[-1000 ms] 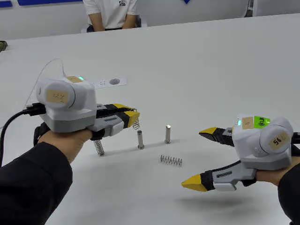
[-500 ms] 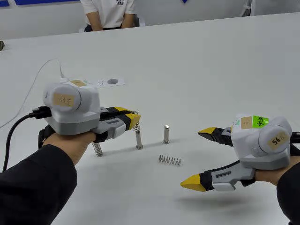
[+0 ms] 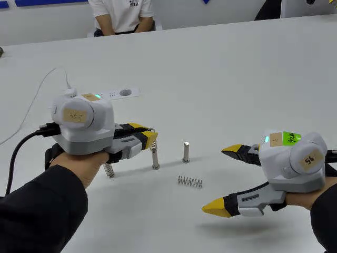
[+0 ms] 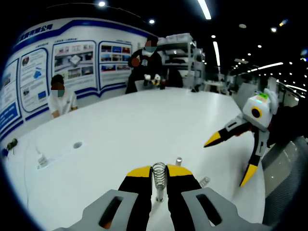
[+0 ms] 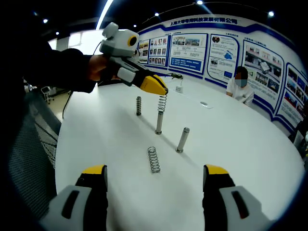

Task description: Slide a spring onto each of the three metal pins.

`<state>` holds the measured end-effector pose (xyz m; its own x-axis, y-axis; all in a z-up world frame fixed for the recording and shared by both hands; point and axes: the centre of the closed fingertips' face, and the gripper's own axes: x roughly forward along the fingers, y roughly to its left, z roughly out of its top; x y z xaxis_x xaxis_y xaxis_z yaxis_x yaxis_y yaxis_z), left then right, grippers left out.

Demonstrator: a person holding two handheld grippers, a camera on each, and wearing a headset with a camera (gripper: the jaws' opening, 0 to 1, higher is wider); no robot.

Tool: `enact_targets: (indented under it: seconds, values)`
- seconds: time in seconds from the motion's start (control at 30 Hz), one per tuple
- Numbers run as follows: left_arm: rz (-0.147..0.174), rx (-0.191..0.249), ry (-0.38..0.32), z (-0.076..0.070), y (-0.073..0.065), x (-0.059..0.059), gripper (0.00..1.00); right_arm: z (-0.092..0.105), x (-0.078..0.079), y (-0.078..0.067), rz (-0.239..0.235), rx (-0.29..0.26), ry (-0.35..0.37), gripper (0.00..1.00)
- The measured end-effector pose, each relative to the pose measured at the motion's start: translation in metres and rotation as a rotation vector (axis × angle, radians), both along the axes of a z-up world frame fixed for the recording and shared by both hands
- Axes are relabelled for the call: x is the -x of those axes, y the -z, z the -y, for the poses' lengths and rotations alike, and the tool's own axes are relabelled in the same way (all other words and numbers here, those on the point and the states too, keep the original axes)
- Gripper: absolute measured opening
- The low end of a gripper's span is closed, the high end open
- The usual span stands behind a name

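Observation:
Three metal pins stand on the white table [image 3: 221, 79]. The left pin [image 3: 108, 169] wears a spring. My left gripper [image 3: 151, 137] is shut on a second spring [image 3: 153, 146], held upright at the top of the middle pin [image 3: 156, 159]. In the left gripper view this spring [image 4: 158, 174] sits between the yellow tips of my left gripper [image 4: 159, 169]. The right pin [image 3: 186, 152] is bare. A loose spring [image 3: 190, 182] lies flat in front of it. My right gripper [image 3: 223, 179] hangs open to the right, with the loose spring [image 5: 153, 159] lying ahead of its jaws.
A white power strip [image 3: 117, 94] with a cable lies at the back left. A person in a white shirt [image 3: 122, 13] sits at the far edge. A black cable [image 3: 16, 153] trails from the left gripper.
My left gripper has come slightly lower and closer, bringing the held spring over the top of the middle pin. My right gripper has stayed open in place.

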<state>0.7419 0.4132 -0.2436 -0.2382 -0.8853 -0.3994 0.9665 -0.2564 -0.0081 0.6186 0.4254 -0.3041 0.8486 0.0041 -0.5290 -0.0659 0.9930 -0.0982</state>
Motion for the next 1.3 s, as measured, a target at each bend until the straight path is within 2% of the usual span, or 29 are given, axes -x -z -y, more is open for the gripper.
enact_targets:
  seconds: [1.03,1.3]
  values:
    - [0.010,-0.019,-0.002,0.001,0.013,0.000,0.10,0.003,0.001,-0.001,0.007,-0.001,0.009,0.83]
    - [0.013,-0.028,-0.004,0.000,0.019,0.000,0.11,0.005,0.000,-0.005,0.025,-0.011,0.021,0.83]
